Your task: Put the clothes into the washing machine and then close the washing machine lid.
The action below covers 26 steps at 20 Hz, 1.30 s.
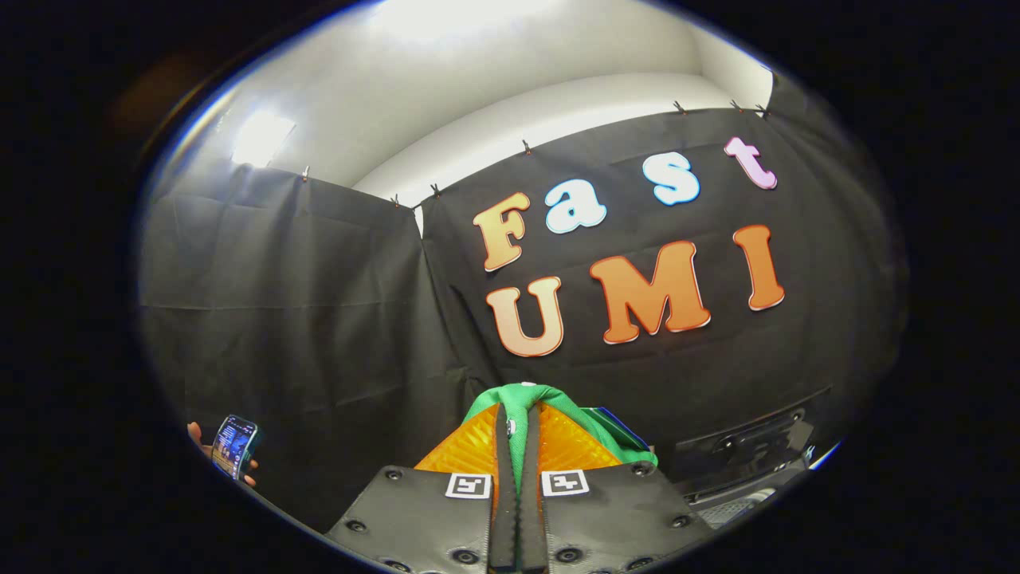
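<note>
My gripper [516, 426] is shut on a green piece of clothing [532, 396]. The cloth bunches over the fingertips, runs down the narrow gap between the two fingers and drapes off to the right side. It is lifted into the air in front of the black booth wall. Low to the right, beyond the fingers, a dark panel with screws and a grey surface below it [745, 446] look like part of the washing machine; its lid and opening cannot be made out from here.
A person's hand holds a phone [234, 446] low at the left, in front of the black curtain. White wall and ceiling with a bright light rise above the curtain.
</note>
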{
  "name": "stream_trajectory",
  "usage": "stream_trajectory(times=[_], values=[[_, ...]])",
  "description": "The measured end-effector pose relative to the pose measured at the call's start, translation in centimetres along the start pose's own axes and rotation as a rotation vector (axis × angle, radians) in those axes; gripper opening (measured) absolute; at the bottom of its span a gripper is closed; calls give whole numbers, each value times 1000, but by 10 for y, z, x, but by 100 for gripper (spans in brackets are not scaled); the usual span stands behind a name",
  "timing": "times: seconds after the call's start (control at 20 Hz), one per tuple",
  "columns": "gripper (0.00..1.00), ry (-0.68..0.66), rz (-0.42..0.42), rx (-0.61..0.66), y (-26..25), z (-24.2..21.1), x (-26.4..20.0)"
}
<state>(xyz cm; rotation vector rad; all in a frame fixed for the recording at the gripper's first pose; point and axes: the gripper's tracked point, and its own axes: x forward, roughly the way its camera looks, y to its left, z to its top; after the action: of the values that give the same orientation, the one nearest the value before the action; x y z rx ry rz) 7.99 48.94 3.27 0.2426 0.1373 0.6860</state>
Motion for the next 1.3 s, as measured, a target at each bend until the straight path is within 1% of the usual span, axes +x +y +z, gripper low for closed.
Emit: stream_trajectory(times=[0.15, 0.3, 0.55, 0.75, 0.85, 1.05, 1.3], values=[[10, -31, -20, -43, -46, 27, -25], [10, -47, -55, -55, -100, 39, -50], [10, 3, -122, -73, -194, 23, -79], [10, 100, -167, -66, -259, -21, -90], [10, 160, -168, -56, -281, -50, -89], [10, 257, -192, -33, -316, -107, -81], [10, 339, -263, -6, -353, -178, -56]])
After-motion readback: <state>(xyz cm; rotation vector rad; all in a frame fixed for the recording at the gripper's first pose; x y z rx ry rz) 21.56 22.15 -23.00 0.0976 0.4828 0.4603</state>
